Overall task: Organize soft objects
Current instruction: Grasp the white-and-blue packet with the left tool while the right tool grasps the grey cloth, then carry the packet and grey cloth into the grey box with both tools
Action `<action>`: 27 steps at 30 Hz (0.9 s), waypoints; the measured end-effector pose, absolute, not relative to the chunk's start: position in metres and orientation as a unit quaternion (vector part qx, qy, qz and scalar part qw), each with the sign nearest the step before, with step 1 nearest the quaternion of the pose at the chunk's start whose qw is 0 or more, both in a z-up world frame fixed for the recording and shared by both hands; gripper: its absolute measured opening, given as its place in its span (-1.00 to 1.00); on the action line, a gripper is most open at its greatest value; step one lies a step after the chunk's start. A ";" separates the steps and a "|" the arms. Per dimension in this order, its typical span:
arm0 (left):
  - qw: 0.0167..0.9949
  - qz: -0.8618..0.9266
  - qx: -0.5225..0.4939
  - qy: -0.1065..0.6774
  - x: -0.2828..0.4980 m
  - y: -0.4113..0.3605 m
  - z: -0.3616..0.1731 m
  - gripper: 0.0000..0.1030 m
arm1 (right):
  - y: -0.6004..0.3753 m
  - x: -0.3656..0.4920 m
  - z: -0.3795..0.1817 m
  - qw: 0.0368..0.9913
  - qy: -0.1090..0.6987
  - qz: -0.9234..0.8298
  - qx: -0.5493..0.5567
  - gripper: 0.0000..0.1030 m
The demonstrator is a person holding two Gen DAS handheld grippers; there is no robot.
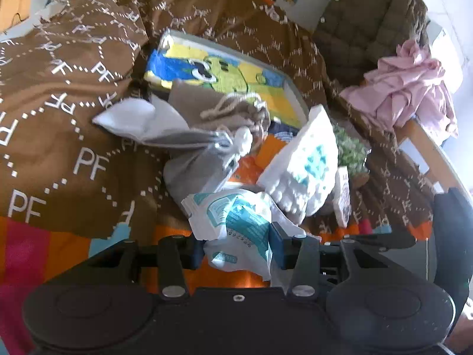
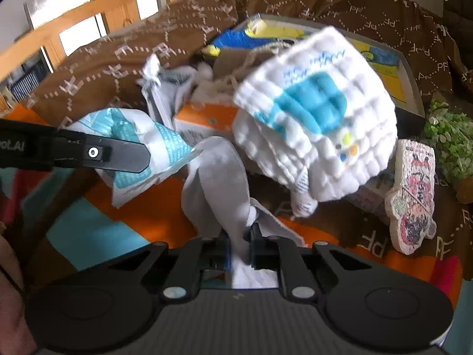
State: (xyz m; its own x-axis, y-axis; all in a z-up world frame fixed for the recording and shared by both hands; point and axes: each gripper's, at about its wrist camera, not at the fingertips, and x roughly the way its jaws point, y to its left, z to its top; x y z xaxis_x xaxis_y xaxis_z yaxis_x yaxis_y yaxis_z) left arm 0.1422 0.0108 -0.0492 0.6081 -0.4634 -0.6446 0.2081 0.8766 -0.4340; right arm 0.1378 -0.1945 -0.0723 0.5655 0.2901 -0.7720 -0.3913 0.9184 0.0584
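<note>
My left gripper point(image 1: 236, 248) is shut on a crinkled white and teal packet point(image 1: 233, 219), held low over the bright bedspread. In the right wrist view one of its black fingers point(image 2: 118, 153) lies across that packet point(image 2: 159, 139). My right gripper point(image 2: 239, 248) is shut on a pale grey-white fold of cloth point(image 2: 212, 183). That fold runs up to a white quilted cloth with a blue print point(image 2: 316, 118), which is blurred and raised off the pile. The quilted cloth point(image 1: 301, 162) stands just right of the packet in the left wrist view.
A grey drawstring pouch point(image 1: 201, 159), a tan pouch point(image 1: 218, 109) and a cartoon-print panel point(image 1: 224, 74) lie on a brown blanket point(image 1: 59, 88). Pink cloth point(image 1: 408, 88) and an olive cushion point(image 1: 369, 23) are at the right. An orange box point(image 2: 204, 118), a flat decorated figure point(image 2: 414, 195) and a wooden rail point(image 2: 88, 14) are close by.
</note>
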 end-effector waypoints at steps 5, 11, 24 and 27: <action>0.896 -0.178 -0.185 0.362 0.137 0.022 -0.037 -0.11 | -0.194 0.128 -0.052 0.899 0.378 0.218 -0.036 -0.83; 0.915 -0.165 -0.192 0.315 0.132 0.029 -0.019 -0.11 | -0.203 0.116 -0.027 0.916 0.317 0.245 0.003 -0.83; 0.941 -0.163 -0.171 0.242 0.188 0.022 0.010 -0.11 | -0.239 0.162 0.014 0.955 0.201 0.207 0.075 -0.83; 0.942 -0.163 -0.177 0.232 0.214 0.021 0.011 -0.11 | -0.240 0.188 0.016 0.958 0.191 0.197 0.081 -0.83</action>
State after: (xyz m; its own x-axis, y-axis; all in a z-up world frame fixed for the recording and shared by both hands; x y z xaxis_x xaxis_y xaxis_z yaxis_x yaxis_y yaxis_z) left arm 0.2144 0.0208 0.0107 0.8389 -0.3895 -0.3802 0.2255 0.8844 -0.4086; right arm 0.1883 -0.2399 0.0163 0.8494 0.4091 -0.3335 -0.3476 0.9090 0.2298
